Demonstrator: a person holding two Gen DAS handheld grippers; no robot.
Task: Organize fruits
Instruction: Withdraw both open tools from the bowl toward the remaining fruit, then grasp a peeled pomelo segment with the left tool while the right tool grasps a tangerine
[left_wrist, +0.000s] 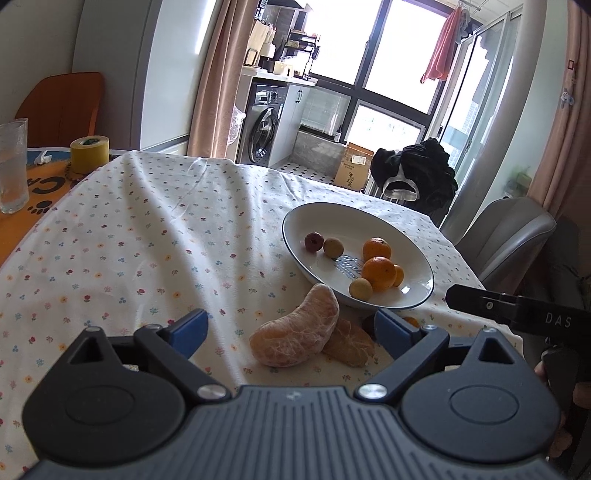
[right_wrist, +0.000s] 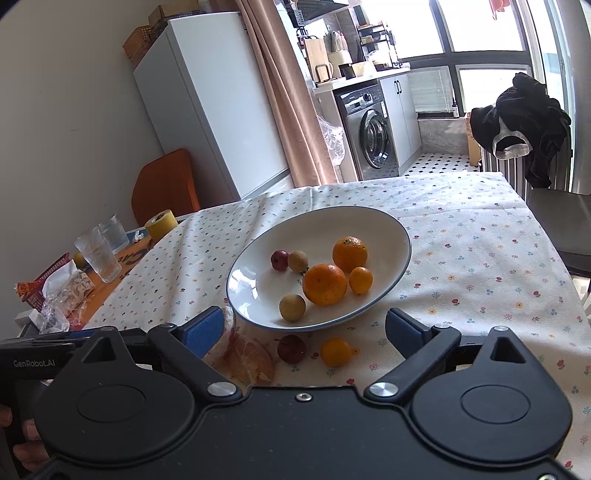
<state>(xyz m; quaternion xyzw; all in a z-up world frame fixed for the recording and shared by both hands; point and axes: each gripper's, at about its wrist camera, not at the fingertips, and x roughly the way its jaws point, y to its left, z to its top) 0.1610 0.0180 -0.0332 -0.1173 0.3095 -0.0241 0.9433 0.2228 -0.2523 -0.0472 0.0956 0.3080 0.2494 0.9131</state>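
Observation:
A white oval bowl (left_wrist: 303, 218) (right_wrist: 325, 225) on the flowered tablecloth holds two oranges (right_wrist: 325, 283), a kumquat, two pale round fruits and a dark red one (right_wrist: 279, 259). Two peeled pomelo segments (left_wrist: 295, 332) (right_wrist: 243, 352) lie on the cloth just in front of the bowl. My left gripper (left_wrist: 290, 330) is open, its blue pads on either side of the segments without touching them. My right gripper (right_wrist: 301, 332) is open too, low over the cloth. Between its fingers lie a dark red fruit (right_wrist: 291, 348) and a small kumquat (right_wrist: 336, 352).
At the table's left edge stand two glasses (right_wrist: 98, 254), a yellow tape roll (left_wrist: 89, 153) (right_wrist: 161, 223) and snack wrappers (right_wrist: 62, 291) on an orange mat. A grey chair (left_wrist: 506, 236) sits at the right side. Wide bare cloth stretches left of the bowl.

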